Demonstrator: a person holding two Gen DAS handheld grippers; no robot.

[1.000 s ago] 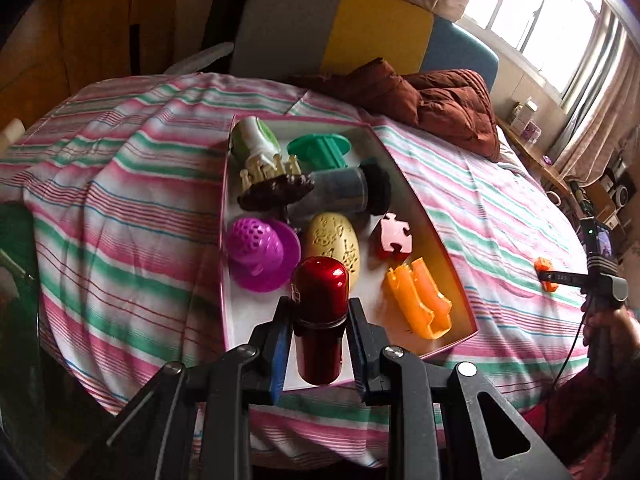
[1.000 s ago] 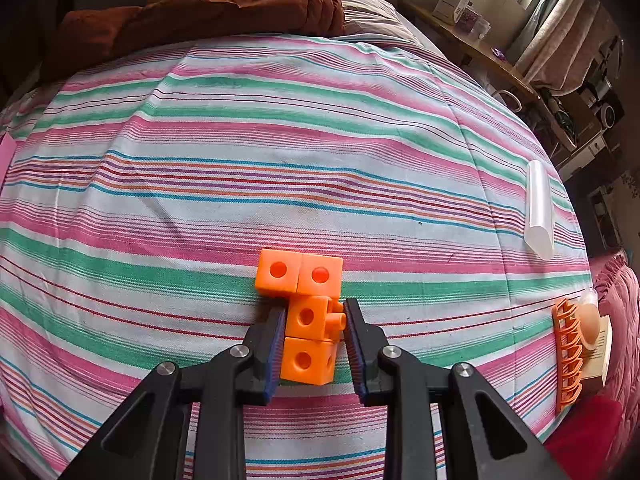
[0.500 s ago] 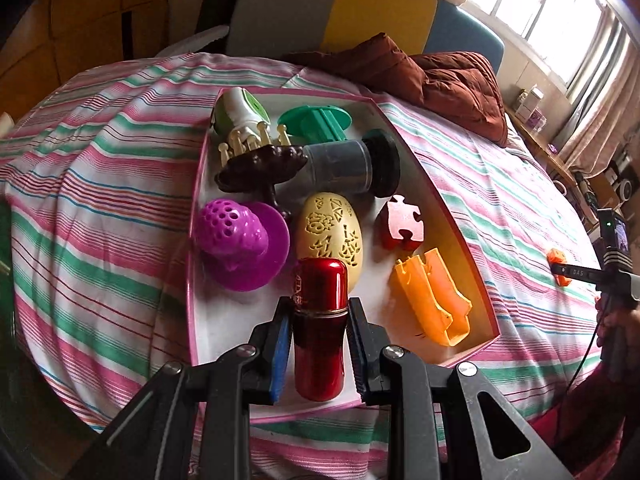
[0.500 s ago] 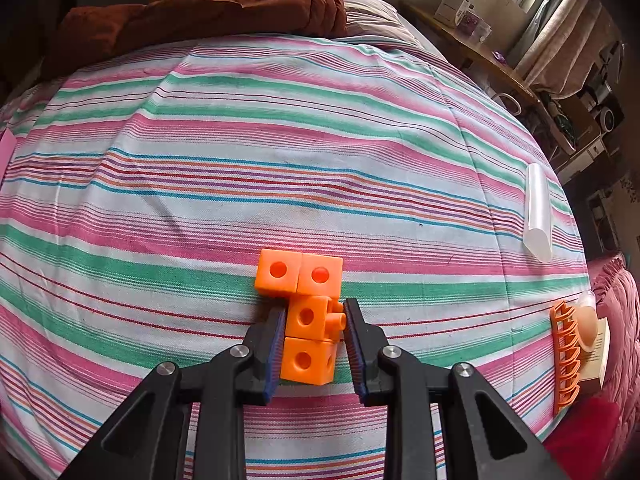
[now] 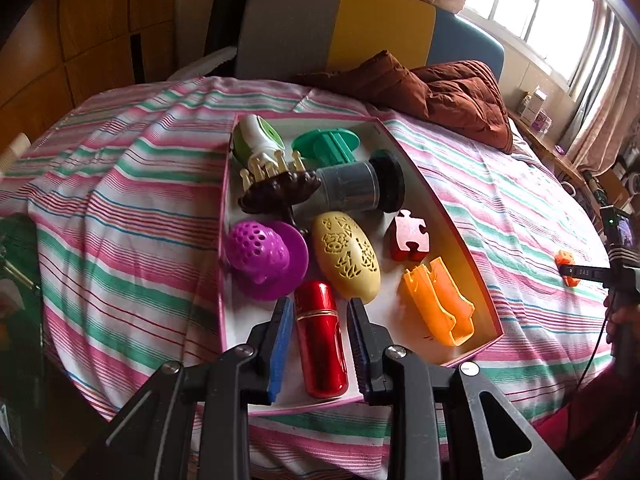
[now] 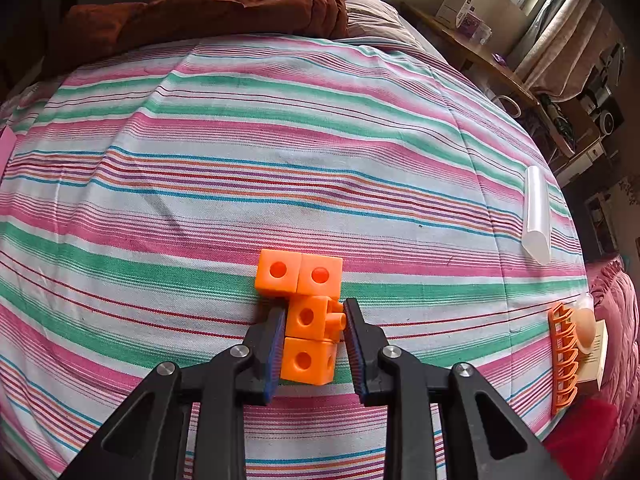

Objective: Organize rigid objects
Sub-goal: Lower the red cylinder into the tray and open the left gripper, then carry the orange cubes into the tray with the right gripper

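A shiny red bottle lies on the floor of the pink-rimmed white tray, at its near edge. My left gripper straddles it with jaws opening; a thin gap shows on each side, so the pads do not press it. On the striped cloth, my right gripper is shut on a cluster of linked orange cubes. Its left pad is on a cube face and its right pad on a side peg. The cubes also show far right in the left wrist view.
The tray also holds a purple strainer, yellow egg, red puzzle piece, orange piece, grey cylinder and brown clip. A clear tube and orange clip lie right. A brown quilt sits behind.
The left gripper came closer to the tray, the red bottle now rests on the tray floor, and the jaws have parted slightly. The right gripper and the cubes have not moved.
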